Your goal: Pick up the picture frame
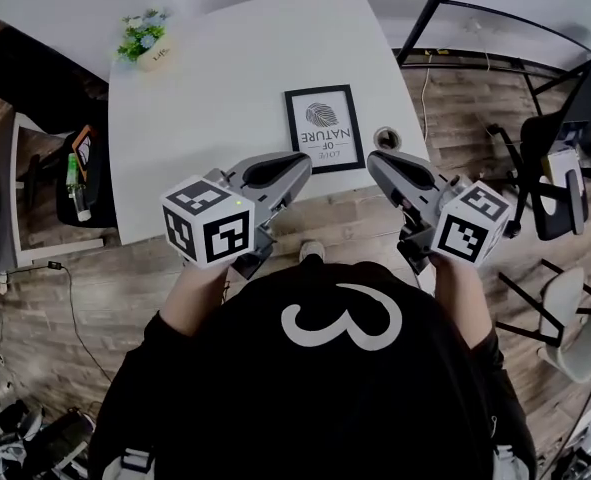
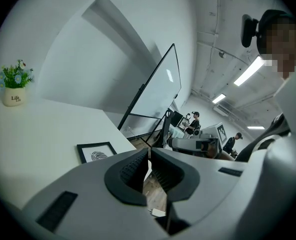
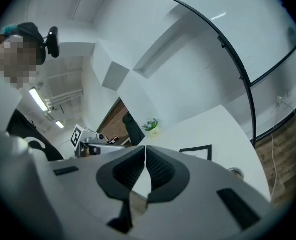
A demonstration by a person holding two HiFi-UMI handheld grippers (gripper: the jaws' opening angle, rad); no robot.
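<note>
Picture frame (image 1: pixel 323 128) flat on the white table (image 1: pixel 225 68), close to its near edge, black border, fingerprint print facing up, lettering upside down in the head view. Small flower pot (image 1: pixel 147 40) well apart at the far left corner; round grommet (image 1: pixel 387 138) just beside the frame's right side.

Left gripper (image 1: pixel 303 160) held out ahead of the chest, angled inward and slightly downward, tip at the frame's near left corner in the head view; contact not clear. Jaws all but together, only a thin slit between the ribbed pads (image 2: pixel 132 166), nothing gripped.

Right gripper (image 1: pixel 375 160) mirrored on the other side, angled inward, tip just beside the frame's near right corner. Jaws closed pad against pad, empty.

Marker cubes rearward, over the forearms; both grippers level with each other above the wooden floor (image 1: pixel 125 278).
</note>
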